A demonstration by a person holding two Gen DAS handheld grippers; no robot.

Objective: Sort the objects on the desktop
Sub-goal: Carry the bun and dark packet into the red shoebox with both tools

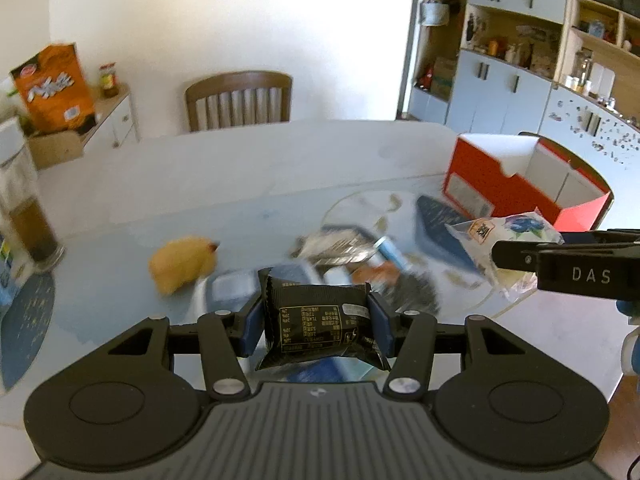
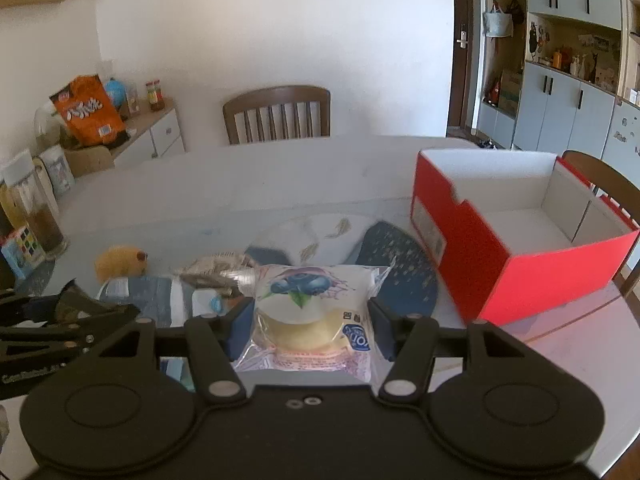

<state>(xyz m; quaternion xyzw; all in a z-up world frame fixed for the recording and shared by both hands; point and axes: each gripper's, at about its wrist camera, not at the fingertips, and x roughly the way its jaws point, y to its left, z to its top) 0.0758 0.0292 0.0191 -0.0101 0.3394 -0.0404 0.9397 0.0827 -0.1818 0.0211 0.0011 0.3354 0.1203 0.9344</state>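
Note:
My left gripper (image 1: 317, 312) is shut on a black snack packet (image 1: 316, 332) with gold print, held above the table. In the right wrist view my right gripper (image 2: 311, 312) is shut on a clear blueberry cake packet (image 2: 312, 300). The left wrist view shows that gripper (image 1: 560, 264) at the right edge with the same packet (image 1: 508, 236) in its jaws. A red open box (image 2: 460, 240) with a white, empty-looking inside stands on the table to the right, also seen as the red box (image 1: 492, 188) from the left wrist.
On the glass table lie a yellow plush toy (image 2: 120, 266), a silvery wrapper (image 2: 216, 268), a blue-grey packet (image 2: 152, 296) and a dark blue placemat (image 2: 400, 272). A tall glass jar (image 1: 28, 220) stands far left. A wooden chair (image 2: 276, 116) is behind the table.

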